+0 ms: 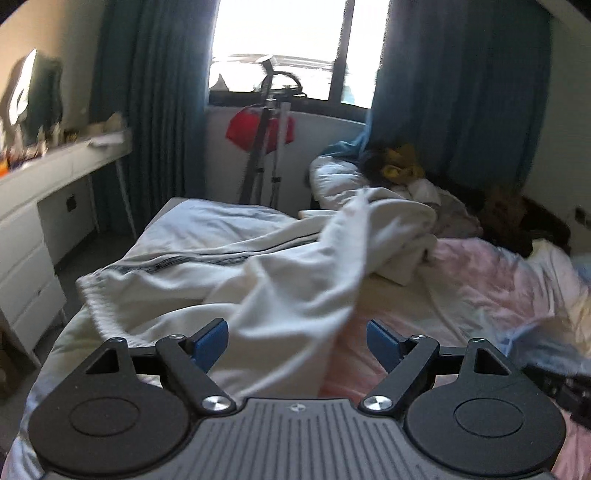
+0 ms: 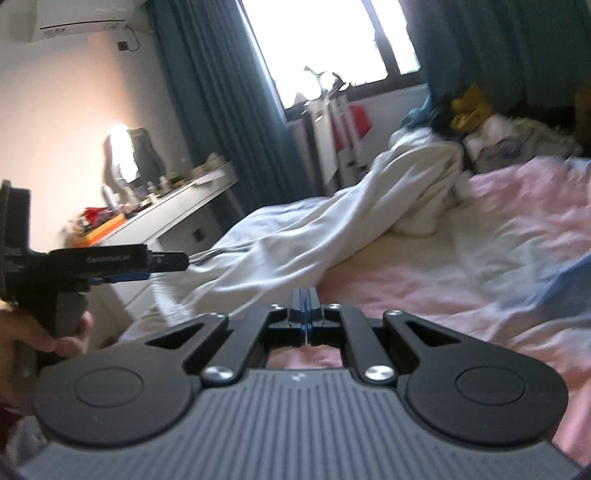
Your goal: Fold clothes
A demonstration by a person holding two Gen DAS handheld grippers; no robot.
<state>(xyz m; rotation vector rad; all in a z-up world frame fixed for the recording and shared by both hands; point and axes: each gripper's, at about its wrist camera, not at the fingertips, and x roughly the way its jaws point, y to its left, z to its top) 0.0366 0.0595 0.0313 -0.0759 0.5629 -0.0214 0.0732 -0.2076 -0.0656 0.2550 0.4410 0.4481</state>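
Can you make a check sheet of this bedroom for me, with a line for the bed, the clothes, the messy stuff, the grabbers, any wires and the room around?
Surface: bed with a rumpled pink and white cover.
Job's things: white garment lying crumpled and unfolded across the bed.
Clutter: a heap of things at the head of the bed; small items on the white desk.
Grippers: left gripper open, nothing between its jaws; right gripper shut, holding nothing; a hand grips the left one's handle.
Cables: nothing seen.
Surroundings: window, blue curtains, a metal stand with something red on it, air conditioner.
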